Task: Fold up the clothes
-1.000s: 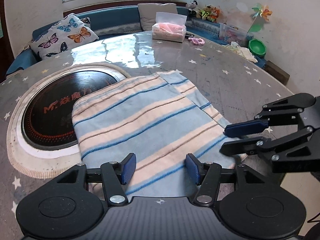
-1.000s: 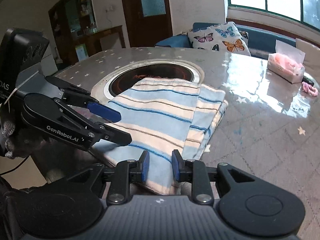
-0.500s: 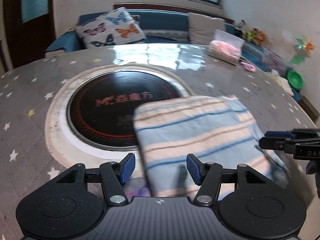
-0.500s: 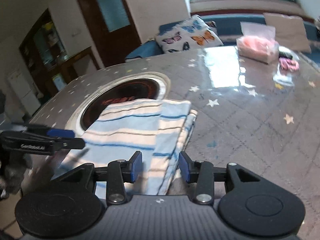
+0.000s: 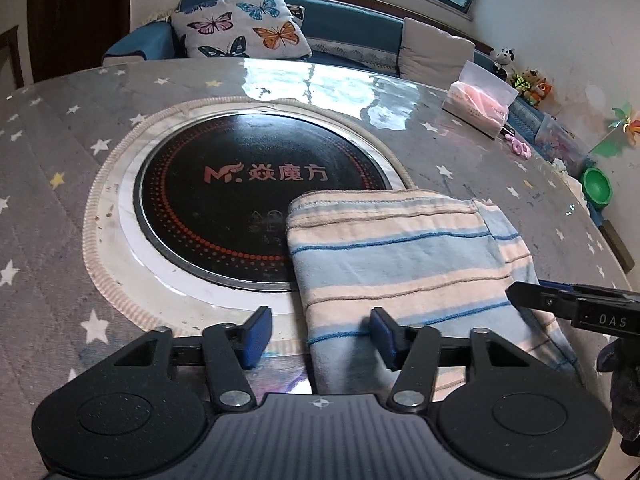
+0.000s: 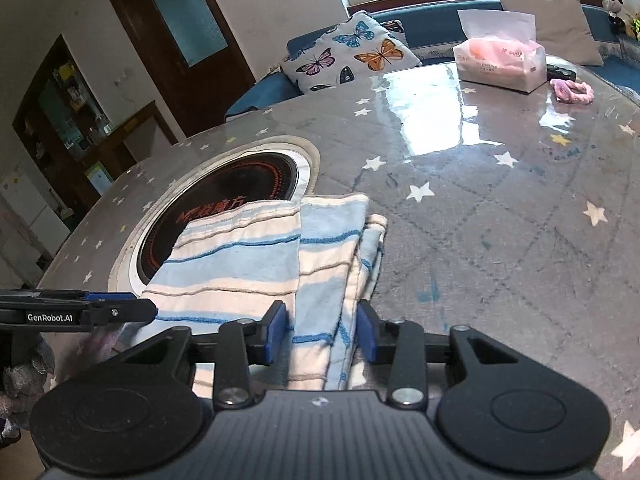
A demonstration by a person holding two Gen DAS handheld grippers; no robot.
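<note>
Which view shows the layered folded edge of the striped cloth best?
The right wrist view: the striped cloth shows its stacked layers stepping along the right side. The left wrist view shows mostly the flat top of the cloth, with that edge only partly seen at the far right.

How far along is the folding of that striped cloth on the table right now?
Done: the striped cloth lies folded in layers, partly over the round cooktop. In hand: nothing gripped; left gripper and right gripper are open, straddling its near edge. Left: probably another fold, then tidying the edges.
</note>
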